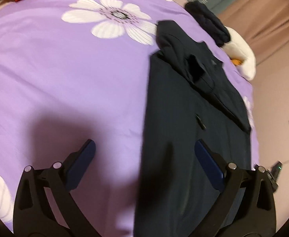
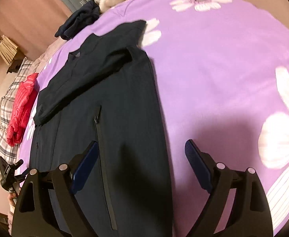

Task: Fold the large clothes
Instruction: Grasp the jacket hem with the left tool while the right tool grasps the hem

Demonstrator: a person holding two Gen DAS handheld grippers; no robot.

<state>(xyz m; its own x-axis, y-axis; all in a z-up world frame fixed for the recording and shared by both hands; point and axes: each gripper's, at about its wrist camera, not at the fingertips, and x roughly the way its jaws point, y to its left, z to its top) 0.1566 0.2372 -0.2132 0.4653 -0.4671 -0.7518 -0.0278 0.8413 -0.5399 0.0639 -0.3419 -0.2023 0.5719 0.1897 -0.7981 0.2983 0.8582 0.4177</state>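
A dark navy jacket (image 1: 193,106) lies flat on a purple flowered bedspread (image 1: 65,75), with a sleeve folded across its upper part. It also shows in the right wrist view (image 2: 105,98), where a zipped pocket (image 2: 103,138) runs down its front. My left gripper (image 1: 143,148) is open and empty, hovering over the jacket's left edge. My right gripper (image 2: 140,148) is open and empty, hovering over the jacket's right edge near its hem. Neither gripper touches the cloth.
A second dark garment (image 1: 207,19) lies bunched at the bed's far edge beside a white plush toy (image 1: 241,53). A red padded garment (image 2: 24,102) lies by a plaid pillow (image 2: 8,118). The left gripper's body (image 2: 6,171) shows at the far left of the right wrist view.
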